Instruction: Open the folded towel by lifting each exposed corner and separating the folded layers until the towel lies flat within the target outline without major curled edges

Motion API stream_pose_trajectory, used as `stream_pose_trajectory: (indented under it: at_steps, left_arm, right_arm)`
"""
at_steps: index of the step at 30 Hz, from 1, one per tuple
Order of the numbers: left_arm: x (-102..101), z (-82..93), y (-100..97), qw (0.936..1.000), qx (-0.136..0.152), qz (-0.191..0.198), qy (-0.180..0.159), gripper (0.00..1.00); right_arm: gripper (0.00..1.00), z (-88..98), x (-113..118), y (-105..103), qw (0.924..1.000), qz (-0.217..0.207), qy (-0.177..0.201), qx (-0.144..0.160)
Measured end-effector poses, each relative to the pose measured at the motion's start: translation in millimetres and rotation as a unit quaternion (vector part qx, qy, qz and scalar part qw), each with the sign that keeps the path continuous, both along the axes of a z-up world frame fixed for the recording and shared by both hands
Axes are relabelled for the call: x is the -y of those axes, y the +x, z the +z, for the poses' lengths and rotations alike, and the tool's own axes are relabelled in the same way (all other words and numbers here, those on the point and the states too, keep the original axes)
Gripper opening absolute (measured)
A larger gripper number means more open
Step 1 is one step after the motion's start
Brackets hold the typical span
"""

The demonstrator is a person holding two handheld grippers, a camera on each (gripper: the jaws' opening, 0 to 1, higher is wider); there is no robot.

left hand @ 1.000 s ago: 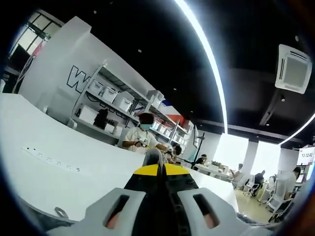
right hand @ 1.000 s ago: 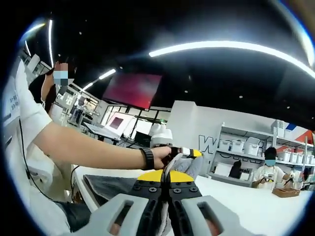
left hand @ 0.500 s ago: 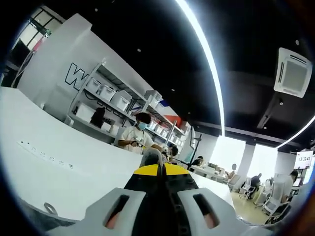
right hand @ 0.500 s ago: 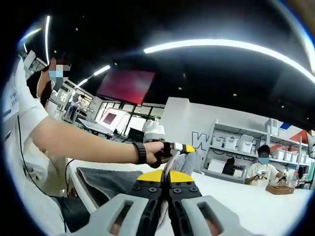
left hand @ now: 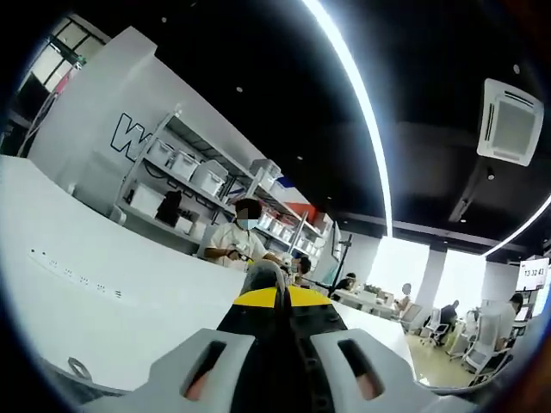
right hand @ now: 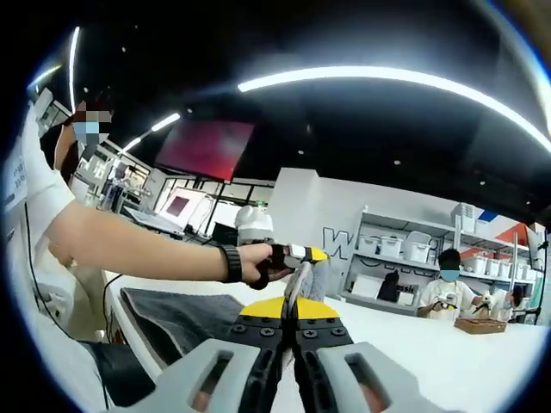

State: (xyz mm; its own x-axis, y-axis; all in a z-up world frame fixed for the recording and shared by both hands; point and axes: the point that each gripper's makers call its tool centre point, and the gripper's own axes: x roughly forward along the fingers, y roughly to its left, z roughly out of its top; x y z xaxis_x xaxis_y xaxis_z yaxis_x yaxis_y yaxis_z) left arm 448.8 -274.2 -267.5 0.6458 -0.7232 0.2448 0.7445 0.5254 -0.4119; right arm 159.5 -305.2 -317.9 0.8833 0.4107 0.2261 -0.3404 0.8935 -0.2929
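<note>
Left tongs (left hand: 277,297): jaws pressed together on a grey edge of the towel (left hand: 263,277), which stands up just past the yellow tips. In the right gripper view the same tongs (right hand: 303,255) are held aloft in the person's hand (right hand: 258,265), grey cloth hanging from them.

Right tongs (right hand: 294,314): jaws closed on another grey edge, a thin strip of cloth rising between the yellow tips.

Towel: pinched by both tongs and held up off the white counter (right hand: 448,361); most of its body lies below both cameras, so its fold state cannot be told.

Dark mat (right hand: 185,314): lies flat on the counter at the left, near the person's arm; whether it marks the target outline cannot be told.

Change: over the last second both grips stay closed on cloth. In the right gripper view the hand with the left tongs sits a little higher and farther from the mat than before, and the background has slid, so the camera itself has shifted too. The left gripper view has barely altered.

Meaning: judged, the towel is raised by two edges and being drawn apart in the air; laying it flat within the outline is not yet done.

Background: shelves (left hand: 185,176) and seated people, far across the room.
</note>
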Motion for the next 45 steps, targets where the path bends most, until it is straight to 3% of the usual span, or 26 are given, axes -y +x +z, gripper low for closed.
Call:
stream_pose_trajectory:
  at_steps: [19, 27, 29, 32, 41, 45]
  left_arm:
    - [27, 10.6, -0.5, 0.9997, 0.019, -0.014, 0.011, 0.01]
    - [38, 0.6, 1.2, 0.9998, 0.004, -0.02, 0.001, 0.01]
    - [40, -6.3, 2.8, 0.9997, -0.002, -0.017, 0.017, 0.01]
    - [45, -9.1, 2.8, 0.9997, -0.007, -0.022, 0.008, 0.01]
    - [57, -23.7, 2.1, 0.9993, -0.019, -0.025, 0.022, 0.01]
    - [61, -24.3, 0.3, 0.9992, -0.01, -0.036, 0.013, 0.01]
  right_arm:
    - [0.0, -6.2, 37, 6, 0.9988, -0.041, 0.025, -0.001]
    - [0.0, -9.4, 49, 7, 0.9978, -0.061, 0.027, -0.003]
    - [0.0, -12.3, 49, 7, 0.9976, -0.066, 0.019, -0.008]
    - [0.0, -13.7, 48, 7, 0.9978, -0.062, 0.021, -0.01]
    - [0.0, -21.7, 54, 6, 0.9973, -0.069, 0.019, -0.02]
    - [0.0, -27.2, 57, 4, 0.9969, -0.073, 0.019, -0.023]
